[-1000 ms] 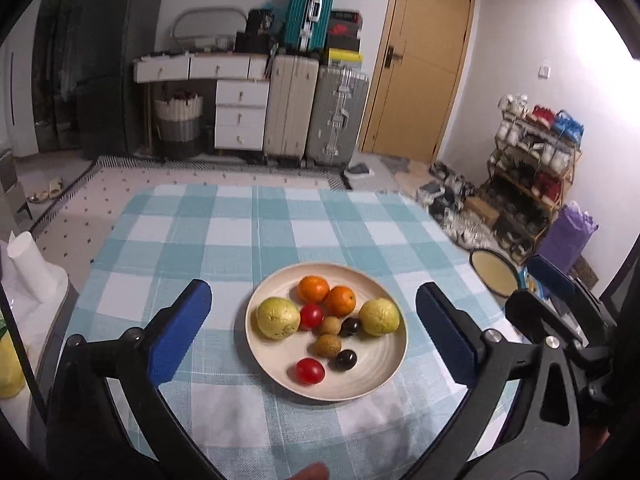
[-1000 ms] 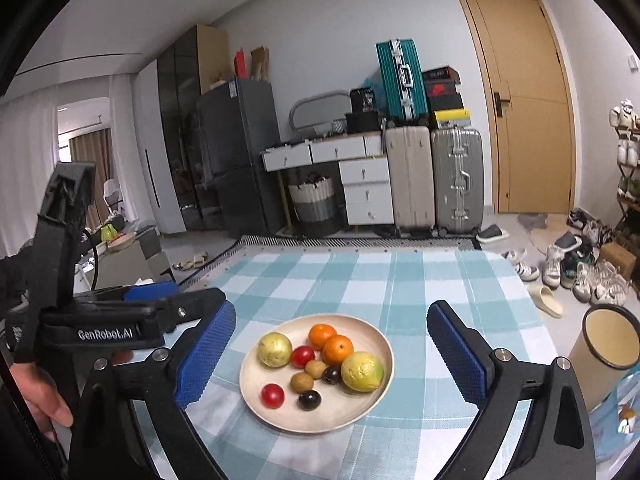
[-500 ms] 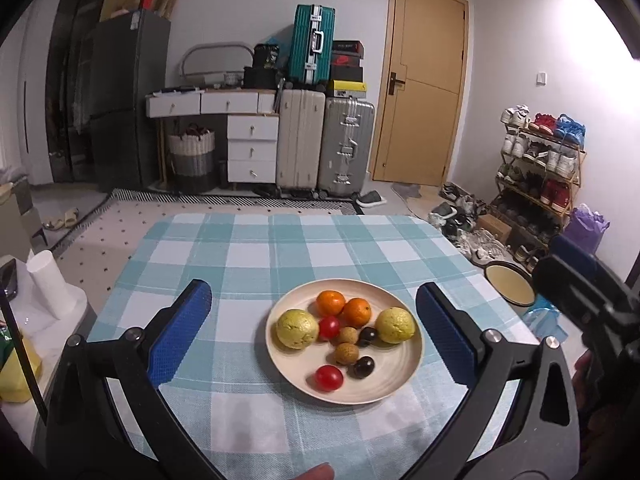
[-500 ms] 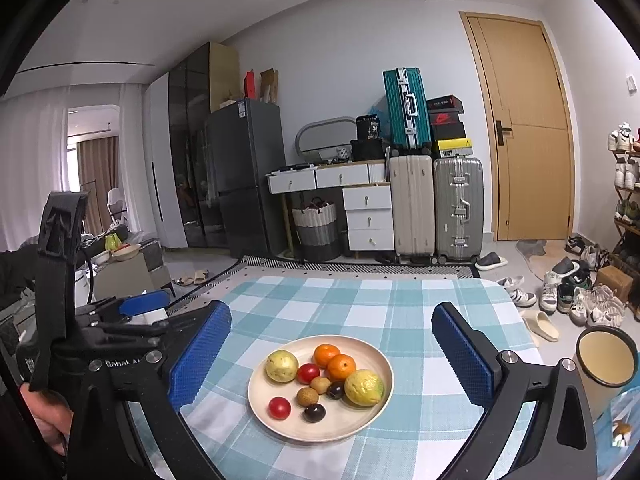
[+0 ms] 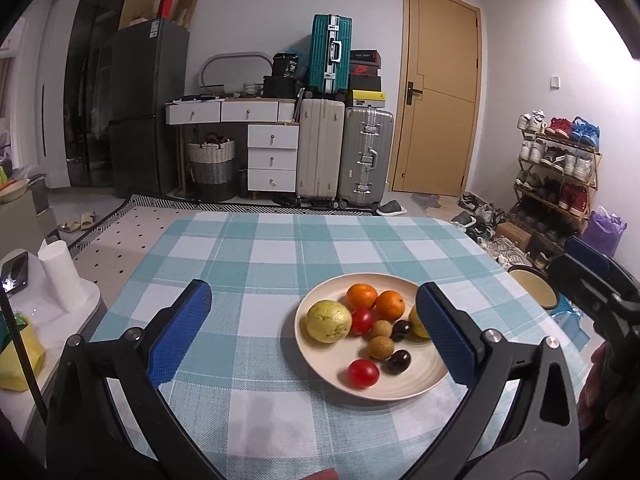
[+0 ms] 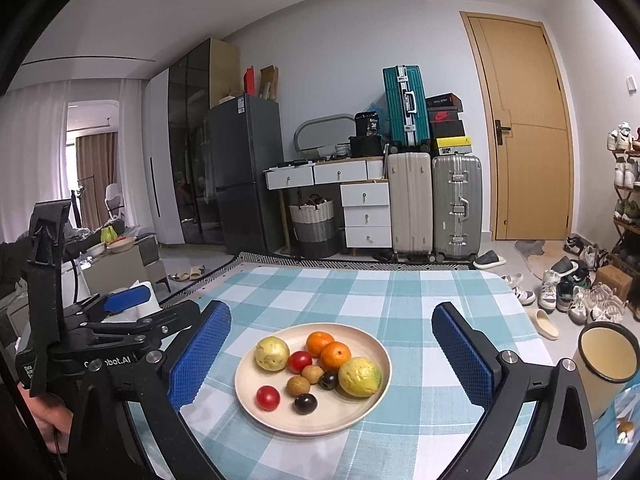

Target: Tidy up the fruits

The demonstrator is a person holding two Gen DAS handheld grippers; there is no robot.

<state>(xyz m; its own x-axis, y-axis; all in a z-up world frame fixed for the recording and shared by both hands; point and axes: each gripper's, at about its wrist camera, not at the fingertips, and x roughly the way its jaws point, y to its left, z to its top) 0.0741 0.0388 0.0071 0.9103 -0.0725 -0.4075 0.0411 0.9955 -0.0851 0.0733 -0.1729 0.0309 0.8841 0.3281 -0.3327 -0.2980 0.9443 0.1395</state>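
Note:
A cream plate (image 5: 316, 364) (image 6: 340, 420) sits on the checked tablecloth (image 5: 280, 256). It holds a yellow-green guava (image 5: 329, 321) (image 6: 272, 353), two oranges (image 5: 390, 305) (image 6: 335, 355), a lemon (image 6: 359, 376) partly hidden in the left wrist view, two red tomatoes (image 5: 362, 373) (image 6: 267, 397), two brown longans (image 5: 381, 347) (image 6: 298, 385) and two dark grapes (image 5: 399, 361) (image 6: 305, 403). My left gripper (image 5: 316, 340) is open and empty, held above the table left of the plate. My right gripper (image 6: 332, 356) is open and empty, framing the plate from above.
A round tin with a cream lid (image 6: 606, 358) stands off the table's right edge. A white side stand with a paper roll (image 5: 60, 276) is at the left. Suitcases (image 5: 344, 152), drawers, a fridge and a shoe rack (image 5: 556, 176) line the room behind.
Both grippers have risen and tilted up, showing more of the room. The left gripper has shifted left, so the plate sits further right in its view. The fruits have not moved.

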